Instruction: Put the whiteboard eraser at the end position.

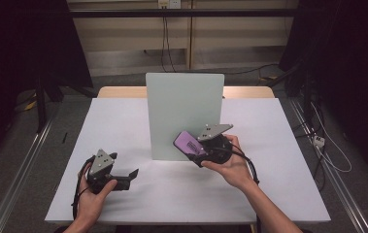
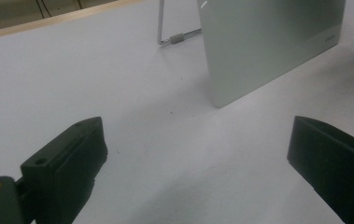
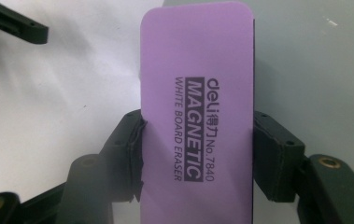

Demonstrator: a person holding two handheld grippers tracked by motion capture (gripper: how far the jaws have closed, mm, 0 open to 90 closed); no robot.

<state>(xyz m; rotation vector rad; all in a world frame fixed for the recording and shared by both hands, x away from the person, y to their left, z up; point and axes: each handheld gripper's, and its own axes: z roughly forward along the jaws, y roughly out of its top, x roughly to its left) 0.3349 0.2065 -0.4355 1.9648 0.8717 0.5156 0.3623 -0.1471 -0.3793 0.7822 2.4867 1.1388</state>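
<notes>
- The right gripper (image 1: 198,151) pinches a purple eraser (image 3: 197,112) by its long edges; the printed label reads "magnetic white board eraser".
- In the high view the eraser (image 1: 189,143) is held off the table (image 1: 278,145), at the lower right corner of the upright whiteboard (image 1: 184,114), close to its face; contact cannot be told.
- The left gripper (image 1: 123,178) rests low on the table to the left of the board, jaws spread wide with nothing between them.
- Judged from this, the pick-up is done: the eraser is firmly gripped and brought to the board. What seems left is wiping the face, or setting the eraser against it so the magnet holds.
- No writing is visible on the board, so what needs erasing is unclear.
- The board's wire stand (image 2: 177,38) shows in the left gripper view, but how steadily it props the board is hard to judge.
- The eraser's felt side faces away from the camera, and its lower end is cut off by the frame.
</notes>
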